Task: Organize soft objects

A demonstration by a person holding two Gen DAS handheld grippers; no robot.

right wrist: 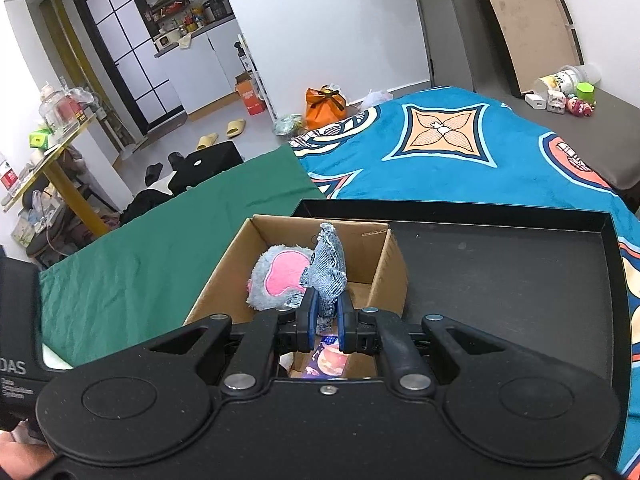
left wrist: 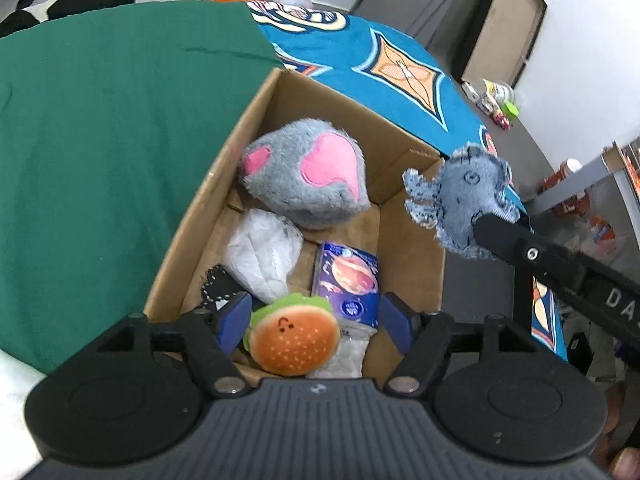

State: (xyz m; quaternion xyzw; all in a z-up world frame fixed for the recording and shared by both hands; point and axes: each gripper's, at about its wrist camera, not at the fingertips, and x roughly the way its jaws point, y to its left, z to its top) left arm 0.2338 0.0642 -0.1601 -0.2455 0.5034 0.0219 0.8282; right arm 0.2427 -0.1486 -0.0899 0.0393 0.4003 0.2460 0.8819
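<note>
Right over the cardboard box (left wrist: pixel 256 120), left gripper (left wrist: pixel 316 320) hung with blue pads spread wide, nothing between them. Just below, inside the near end of the box, sat the burger plush (left wrist: pixel 296 344), touching neither pad as far as could be seen. Beside the burger, a purple planet-print pack (left wrist: pixel 348 280), a white crinkly bundle (left wrist: pixel 264 252) and a bit of black fabric (left wrist: pixel 220 284). Further in, at the far end, lay the grey plush with pink patches (left wrist: pixel 308 172), propped against the inner wall.

Over on the right, right gripper (right wrist: pixel 323 320) was pressed tight onto the denim toy (right wrist: pixel 326 268), pinching its lower edge. Held upright above the box opening, frayed edges sticking up, clear of the grey plush behind. From the left wrist view, hovered near the box's right corner, not yet inside.

Stood partly in a black tray (right wrist: pixel 520 280), that box, with the green cloth (left wrist: pixel 100 140) to its left and the blue patterned blanket (right wrist: pixel 440 152) beyond.
</note>
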